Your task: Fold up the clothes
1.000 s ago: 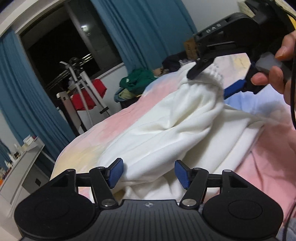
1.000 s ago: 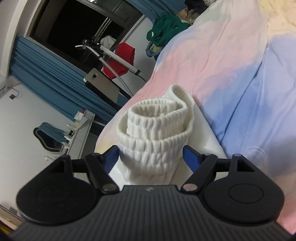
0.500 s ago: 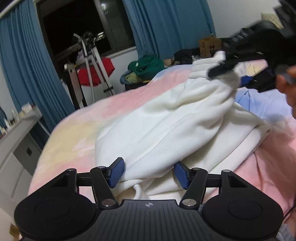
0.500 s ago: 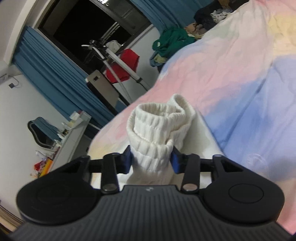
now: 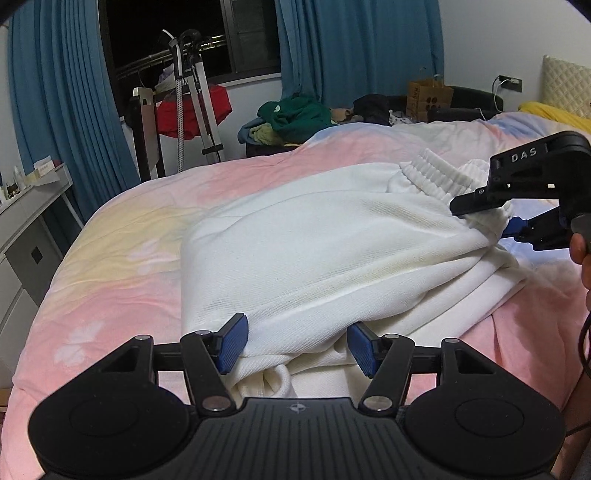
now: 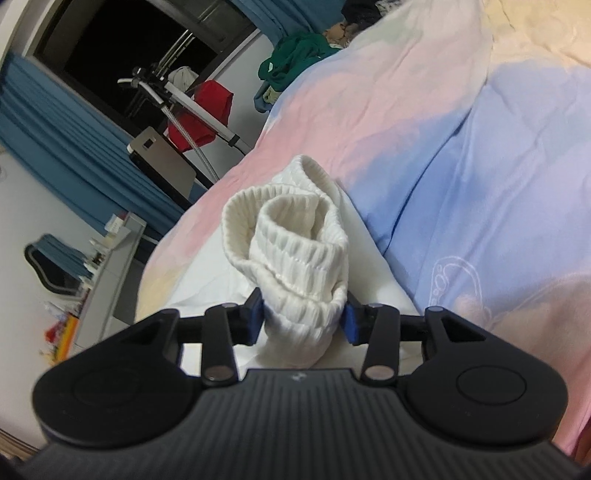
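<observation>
Now the right tool [image 6: 303,316] squeezes the ribbed cuff [image 6: 295,251] of the white sweater [image 5: 332,254] on the bed [image 5: 122,258]. Its pads have just loosened slightly. Nearby, the left tool [image 5: 297,345] stands apart around the sweater's near edge.

A pastel pink, yellow and blue duvet [image 5: 122,258] covers the bed. Beyond its far edge lies a heap of green clothing [image 5: 295,118], with a brown paper bag [image 5: 428,98] standing further right. Blue curtains [image 5: 354,51] frame a dark window [image 5: 162,29]; before it, a red garment [image 5: 192,110] hangs on a metal stand [image 5: 192,96]
</observation>
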The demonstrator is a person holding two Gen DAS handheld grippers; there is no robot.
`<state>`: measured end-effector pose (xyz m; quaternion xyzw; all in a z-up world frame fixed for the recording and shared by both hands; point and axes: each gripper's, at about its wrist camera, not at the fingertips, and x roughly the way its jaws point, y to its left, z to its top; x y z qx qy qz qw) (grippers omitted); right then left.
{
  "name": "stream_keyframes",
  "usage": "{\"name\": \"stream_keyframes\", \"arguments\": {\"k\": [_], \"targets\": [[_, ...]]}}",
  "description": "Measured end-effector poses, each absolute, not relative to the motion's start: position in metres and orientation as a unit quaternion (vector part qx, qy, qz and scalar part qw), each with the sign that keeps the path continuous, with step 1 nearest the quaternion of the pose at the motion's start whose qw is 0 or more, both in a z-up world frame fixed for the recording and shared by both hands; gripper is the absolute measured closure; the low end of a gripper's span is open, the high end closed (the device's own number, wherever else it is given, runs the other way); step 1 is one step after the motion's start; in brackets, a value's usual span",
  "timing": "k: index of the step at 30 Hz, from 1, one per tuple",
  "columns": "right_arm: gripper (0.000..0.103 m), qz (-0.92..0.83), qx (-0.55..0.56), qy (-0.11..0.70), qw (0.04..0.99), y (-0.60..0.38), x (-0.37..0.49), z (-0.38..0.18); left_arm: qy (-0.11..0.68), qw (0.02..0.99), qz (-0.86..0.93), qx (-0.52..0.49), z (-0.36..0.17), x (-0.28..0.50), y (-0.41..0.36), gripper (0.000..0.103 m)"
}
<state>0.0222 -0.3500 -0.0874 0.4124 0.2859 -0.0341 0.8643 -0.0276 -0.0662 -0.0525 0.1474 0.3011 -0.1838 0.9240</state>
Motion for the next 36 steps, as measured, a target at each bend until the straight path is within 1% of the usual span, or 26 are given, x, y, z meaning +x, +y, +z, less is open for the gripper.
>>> {"name": "stream_keyframes", "arguments": {"k": [1,3,5,6,7,9,11,13,14,16,17,18,20,24,28,30,34,36], "targets": [[0.055,-0.036,0.408,0.288,0.865,-0.349,0.023,-0.084,0.302,0.924,-0.184,0.145,-0.052,-0.027,-0.065,0.041],[0.046,-0.047,0.377,0.291,0.878,-0.344,0.022,-0.076,0.303,0.924,-0.185,0.140,-0.051,-0.022,-0.064,0.041],[0.029,-0.063,0.340,0.300,0.889,-0.339,0.023,-0.072,0.305,0.924,-0.187,0.132,-0.050,-0.021,-0.061,0.041],[0.024,-0.072,0.330,0.306,0.890,-0.338,0.025,-0.073,0.306,0.925,-0.188,0.126,-0.049,-0.020,-0.060,0.041],[0.016,-0.078,0.328,0.311,0.889,-0.339,0.026,-0.075,0.308,0.925,-0.189,0.120,-0.048,-0.019,-0.059,0.041],[0.016,-0.071,0.345,0.320,0.880,-0.344,0.030,-0.084,0.310,0.924,-0.194,0.109,-0.045,-0.018,-0.054,0.041],[0.011,-0.067,0.362,0.324,0.871,-0.350,0.034,-0.091,0.310,0.924,-0.205,0.090,-0.039,-0.017,-0.047,0.041],[0.006,-0.066,0.388,0.327,0.859,-0.357,0.037,-0.099,0.316,0.921,-0.220,0.051,-0.031,-0.014,-0.036,0.041],[0.006,-0.064,0.399,0.328,0.854,-0.359,0.037,-0.103,0.318,0.920,-0.226,0.028,-0.027,-0.013,-0.028,0.040],[0.004,-0.061,0.412,0.330,0.847,-0.363,0.039,-0.107,0.317,0.921,-0.227,-0.017,-0.018,-0.009,-0.012,0.030],[0.002,-0.059,0.418,0.330,0.844,-0.364,0.040,-0.109,0.316,0.921,-0.225,-0.038,-0.014,-0.006,-0.003,0.023],[0.000,-0.056,0.416,0.336,0.843,-0.362,0.044,-0.110,0.315,0.921,-0.223,-0.058,-0.011,-0.003,0.005,0.022],[0.000,-0.051,0.395,0.349,0.848,-0.355,0.051,-0.111,0.320,0.917,-0.217,-0.096,-0.006,0.005,0.019,0.022],[0.000,-0.042,0.397,0.351,0.847,-0.355,0.057,-0.115,0.364,0.901,-0.183,-0.148,-0.019,0.043,0.033,0.022],[0.000,-0.031,0.396,0.348,0.849,-0.353,0.055,-0.111,0.410,0.886,-0.156,-0.150,-0.034,0.077,0.040,0.023],[0.002,-0.012,0.392,0.325,0.861,-0.349,0.049,-0.099,0.417,0.879,-0.159,-0.167,-0.040,0.083,0.045,0.022],[0.003,0.049,0.400,0.256,0.879,-0.345,0.033,-0.074,0.429,0.864,-0.167,-0.203,-0.050,0.090,0.055,0.022],[0.003,0.043,0.401,0.259,0.878,-0.345,0.036,-0.075,0.433,0.858,-0.169,-0.218,-0.054,0.091,0.060,0.021]]}}
